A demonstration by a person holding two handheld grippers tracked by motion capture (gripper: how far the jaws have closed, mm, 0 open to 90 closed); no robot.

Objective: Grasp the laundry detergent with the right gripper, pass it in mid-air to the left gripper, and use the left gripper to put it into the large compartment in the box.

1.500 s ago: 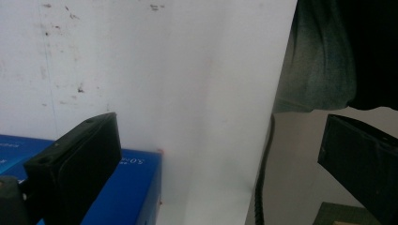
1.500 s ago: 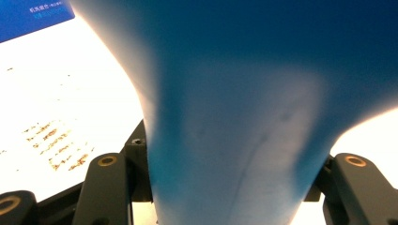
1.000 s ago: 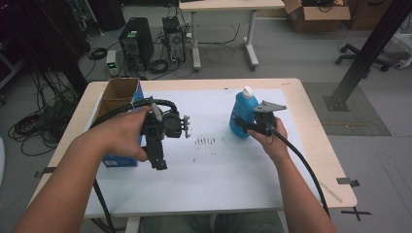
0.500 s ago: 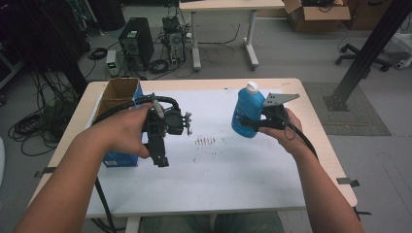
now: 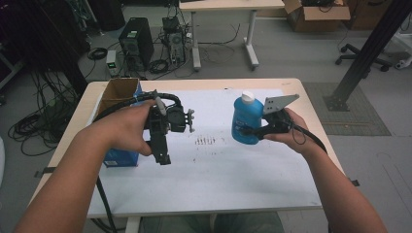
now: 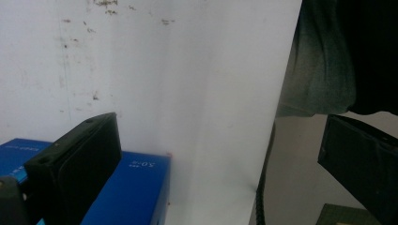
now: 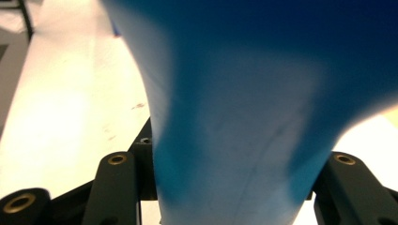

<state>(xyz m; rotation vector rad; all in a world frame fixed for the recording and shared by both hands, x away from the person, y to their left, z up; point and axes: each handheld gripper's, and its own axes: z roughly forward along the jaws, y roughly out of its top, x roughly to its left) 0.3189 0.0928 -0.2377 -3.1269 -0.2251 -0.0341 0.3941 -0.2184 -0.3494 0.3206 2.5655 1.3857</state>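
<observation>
A person sits at a white-topped counter holding a hand-held gripper in each hand. The right gripper is closed around a blue bottle with a white cap, gripping it low on its body; in the right gripper view the bottle's blurred blue surface sits squarely between the two black jaws. The bottle is upright, at the right side of the counter, and appears lifted just clear of the surface, though contact with the counter cannot be ruled out. The left gripper hangs above the counter's left half with jaws spread wide and nothing between them, pointing down near a blue box at the left edge. An open cardboard box sits at the far left corner. Judging by this, the grasp on the bottle is done; carrying it somewhere and setting it down, possibly with the left gripper's help, seems left to do
</observation>
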